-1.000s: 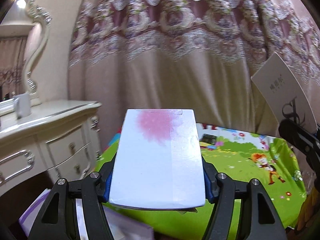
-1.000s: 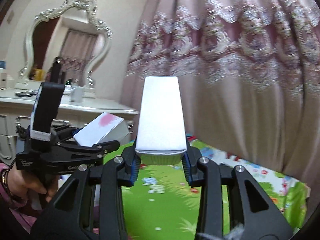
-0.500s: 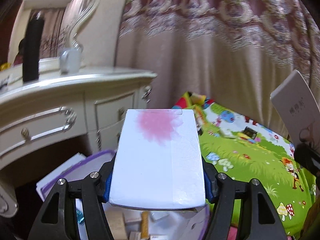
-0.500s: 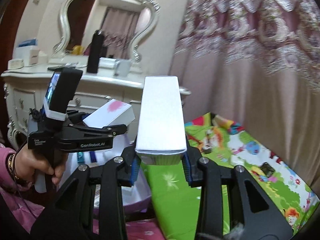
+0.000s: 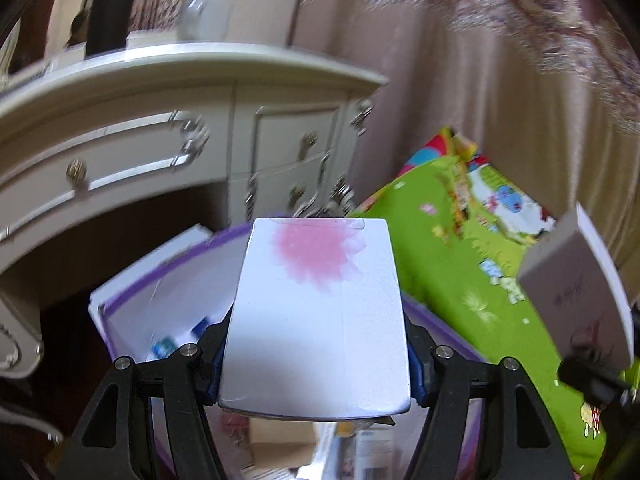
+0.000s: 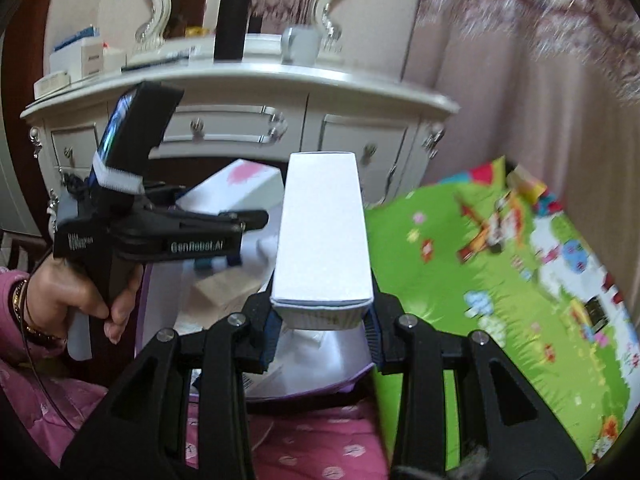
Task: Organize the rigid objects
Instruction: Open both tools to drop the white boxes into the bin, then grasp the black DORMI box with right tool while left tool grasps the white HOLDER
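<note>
A green cartoon play mat [image 6: 460, 280] carries a purple-rimmed box [image 5: 168, 280], apparently holding small packages.

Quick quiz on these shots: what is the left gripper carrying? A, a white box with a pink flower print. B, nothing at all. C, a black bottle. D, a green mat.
A: the left gripper has its pads pressed against both sides of the white box with a pink flower print.

I count two grippers, the left gripper [image 6: 236, 240] and the right gripper [image 6: 320, 328]; two held boxes, one pink-flowered box [image 5: 320, 312] and one plain white box [image 6: 322, 232]; one purple-edged bin [image 5: 160, 300]; one dresser [image 6: 240, 92]; one black bottle [image 6: 234, 12]; one green mat [image 6: 480, 280].
</note>
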The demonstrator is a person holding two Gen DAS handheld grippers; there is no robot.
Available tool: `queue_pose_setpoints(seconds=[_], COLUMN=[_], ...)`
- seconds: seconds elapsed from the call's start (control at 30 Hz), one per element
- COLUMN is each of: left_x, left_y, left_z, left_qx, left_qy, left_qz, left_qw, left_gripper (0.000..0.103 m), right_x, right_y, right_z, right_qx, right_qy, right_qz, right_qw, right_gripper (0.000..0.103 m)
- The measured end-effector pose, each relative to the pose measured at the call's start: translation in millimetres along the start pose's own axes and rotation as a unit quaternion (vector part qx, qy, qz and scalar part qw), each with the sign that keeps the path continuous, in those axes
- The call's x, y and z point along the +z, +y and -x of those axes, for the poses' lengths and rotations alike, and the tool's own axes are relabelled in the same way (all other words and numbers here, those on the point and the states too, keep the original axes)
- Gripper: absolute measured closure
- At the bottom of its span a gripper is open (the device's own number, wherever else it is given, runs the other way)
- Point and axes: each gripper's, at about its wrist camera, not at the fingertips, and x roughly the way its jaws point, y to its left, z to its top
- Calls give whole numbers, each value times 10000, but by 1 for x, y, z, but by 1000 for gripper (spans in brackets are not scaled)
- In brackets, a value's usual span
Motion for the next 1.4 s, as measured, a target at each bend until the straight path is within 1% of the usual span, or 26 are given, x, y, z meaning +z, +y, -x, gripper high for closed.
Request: queue_pose_setpoints(seconds=[0.07,0.3,0.33,0.37,0.4,0.43,0.5,0.57,0.67,0.73,0.77,0.83,0.9,0.97,1.0,1.03,1.07,1.1,1.13,1.17,1.2,1.23,1.27,1.3,1.33,1.4], left_x=[-3,-16,-18,-18,-18,-18,-13,-4,10,20,24,30,34,41,48,56,65,72,79,87,98,106,115,119,121,119], left_y=[10,27,27,26,25,24,18,-1,-43,-89,-113,-168,-222,-271,-297,-317,-335,-349,-361,-369,-380,-386,-396,-402,-410,-426], left_z=[-7,-31,-33,-34,-34,-32,-26,-22,-30,-48,-59,-86,-118,-156,-184,-208,-230,-246,-259,-270,-283,-291,-302,-309,-315,-326], left_qx=[108,407,527,674,892,1074,1131,833,166,-500,-806,-1389,-1653,-1945,-2177,-2414,-2618,-2623,-2499,-2377,-2376,-2494,-2668,-2732,-2824,-3096], left_qy=[189,785,831,846,814,727,532,368,403,595,711,938,1058,1269,1547,1799,1963,1949,1863,1760,1659,1655,1703,1721,1747,1913], left_qz=[79,142,118,92,75,85,136,73,-259,-646,-830,-1206,-1610,-2067,-2327,-2568,-2906,-3297,-3667,-3927,-4122,-4194,-4271,-4335,-4429,-4751], left_qw=[9997,9960,9951,9941,9926,9915,9921,9958,9987,9949,9907,9784,9672,9504,9352,9184,8992,8857,8766,8708,8638,8570,8470,8413,8328,8012], left_gripper=[36,35,34,27,20,18,18,16,11,5,0,0,0,0,0,0,0,0,0,0,0,0,0,0,0,0], right_x=[-5,-25,-27,-29,-31,-33,-37,-41,-55,-72,-78,-100,-120,-148,-156,-170,-179,-188,-194,-201,-205,-211,-216,-216,-217,-214], right_y=[5,25,26,27,27,25,13,-7,-60,-108,-126,-177,-221,-275,-290,-314,-329,-339,-344,-349,-350,-350,-349,-343,-340,-337], right_z=[-18,-49,-53,-58,-59,-59,-55,-48,-33,-21,-18,-12,-12,-6,-3,6,13,20,25,29,30,32,34,36,35,32], right_qx=[177,439,501,562,570,525,376,218,-144,-542,-724,-1224,-1570,-1824,-1845,-1851,-1844,-1826,-1808,-1795,-1786,-1742,-1717,-1747,-1746,-1780], right_qy=[318,844,928,1013,1041,1023,916,827,715,708,755,1057,1359,1641,1653,1618,1554,1475,1413,1349,1314,1270,1186,1096,1064,1057], right_qz=[-10,254,278,300,314,309,192,-74,-718,-1081,-1171,-1360,-1608,-2162,-2391,-2794,-3101,-3329,-3461,-3589,-3667,-3754,-3776,-3735,-3733,-3689], right_qw=[9993,9951,9940,9928,9924,9929,9949,9963,9947,9901,9876,9774,9649,9450,9389,9282,9196,9133,9097,9060,9035,9014,9022,9044,9049,9061], right_gripper=[63,63,59,49,43,35,30,26,20,17,15,13,13,13,13,13,13,13,13,13,13,13,12,12,10,9])
